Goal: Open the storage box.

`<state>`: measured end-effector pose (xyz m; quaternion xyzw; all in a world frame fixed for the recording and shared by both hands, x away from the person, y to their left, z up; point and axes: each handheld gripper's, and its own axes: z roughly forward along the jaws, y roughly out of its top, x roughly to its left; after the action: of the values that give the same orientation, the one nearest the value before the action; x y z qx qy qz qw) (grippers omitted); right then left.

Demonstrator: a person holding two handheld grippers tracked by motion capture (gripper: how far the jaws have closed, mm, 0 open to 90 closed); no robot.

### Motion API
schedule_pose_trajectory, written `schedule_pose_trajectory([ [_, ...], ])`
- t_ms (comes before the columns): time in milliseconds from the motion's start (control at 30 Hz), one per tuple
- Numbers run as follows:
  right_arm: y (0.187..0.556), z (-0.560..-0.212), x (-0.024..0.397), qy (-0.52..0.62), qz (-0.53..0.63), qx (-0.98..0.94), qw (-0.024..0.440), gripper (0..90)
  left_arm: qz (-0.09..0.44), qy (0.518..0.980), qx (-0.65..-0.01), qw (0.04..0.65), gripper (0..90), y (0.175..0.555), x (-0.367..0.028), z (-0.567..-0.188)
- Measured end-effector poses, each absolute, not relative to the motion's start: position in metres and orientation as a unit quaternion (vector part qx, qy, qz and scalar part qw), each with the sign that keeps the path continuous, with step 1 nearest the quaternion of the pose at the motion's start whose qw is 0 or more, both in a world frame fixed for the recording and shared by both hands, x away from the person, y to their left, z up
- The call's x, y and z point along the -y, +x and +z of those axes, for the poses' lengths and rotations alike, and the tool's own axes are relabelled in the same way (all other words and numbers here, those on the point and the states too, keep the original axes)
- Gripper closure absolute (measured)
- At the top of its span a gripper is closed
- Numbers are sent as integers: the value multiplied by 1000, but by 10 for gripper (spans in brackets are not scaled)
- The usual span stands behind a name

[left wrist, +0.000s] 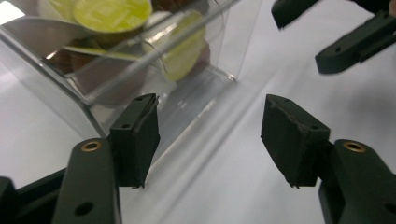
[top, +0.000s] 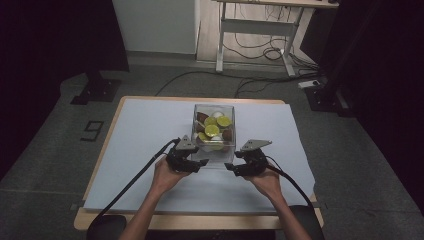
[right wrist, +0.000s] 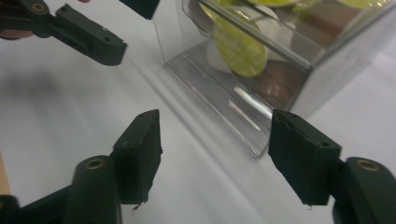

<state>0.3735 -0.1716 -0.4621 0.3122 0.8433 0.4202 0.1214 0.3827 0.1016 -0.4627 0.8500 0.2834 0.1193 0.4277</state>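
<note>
The clear box (top: pixel 214 131) of yellow and brown capsules (top: pixel 212 130) sits mid-worktop (top: pixel 150 150). The left gripper (top: pixel 199 164) at its 7 o'clock corner and the right gripper (top: pixel 229 167) at 5 o'clock have fingers half-spread, empty. Best to square both to the near wall and close evenly.

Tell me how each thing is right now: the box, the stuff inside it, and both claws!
Box: clear, upright, no lid, on the white sheet.
Capsules: piled inside the box, yellow-green and brown.
Left claw: open, holding nothing, at the box's near corner.
Right claw: open, holding nothing, beside the box.
</note>
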Motion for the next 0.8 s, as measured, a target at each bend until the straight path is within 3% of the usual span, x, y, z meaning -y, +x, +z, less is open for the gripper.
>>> schedule_pose_trajectory([
  [333,382,-460,157,307,411,-848,131,488,130,851,-282,423,442,389,-94,-466],
  [800,391,-460,149,333,423,-828,154,678,138,838,-295,437,642,395,-91,-466],
])
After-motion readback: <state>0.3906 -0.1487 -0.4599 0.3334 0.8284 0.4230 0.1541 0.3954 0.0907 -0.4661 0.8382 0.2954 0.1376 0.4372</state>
